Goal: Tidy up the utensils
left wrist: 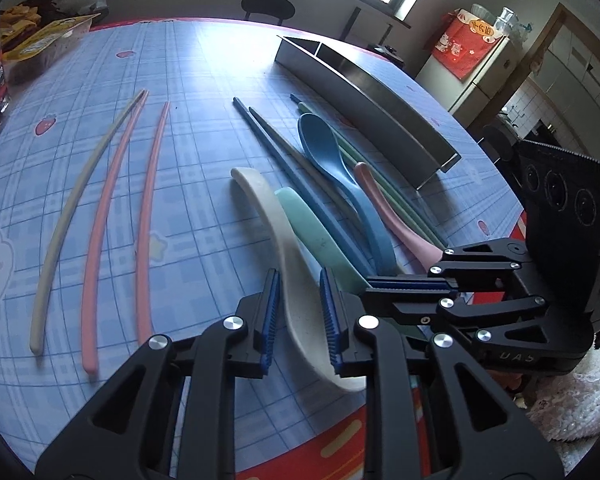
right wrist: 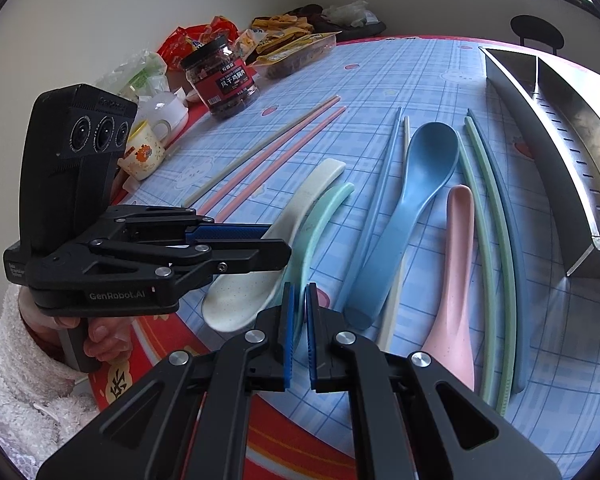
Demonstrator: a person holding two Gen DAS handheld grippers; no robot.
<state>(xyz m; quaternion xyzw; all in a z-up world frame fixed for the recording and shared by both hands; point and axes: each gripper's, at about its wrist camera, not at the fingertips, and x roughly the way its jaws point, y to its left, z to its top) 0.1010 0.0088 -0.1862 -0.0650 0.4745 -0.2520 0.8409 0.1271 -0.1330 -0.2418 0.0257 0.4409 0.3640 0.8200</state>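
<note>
My left gripper is shut on the cream spoon, its blue pads against the spoon's sides near the bowl. Right beside it, my right gripper is shut on the edge of the mint green spoon, which lies against the cream spoon. Both spoons rest on the blue checked tablecloth. The blue spoon and the pink spoon lie to the right. Pink chopsticks, a cream chopstick, blue chopsticks and green chopsticks lie loose around them. The steel divided holder stands beyond them.
A snack jar, snack bags and a small cup crowd the table's far left side. A person's hand in a fluffy white sleeve holds the left gripper. The table's red front edge lies under both grippers.
</note>
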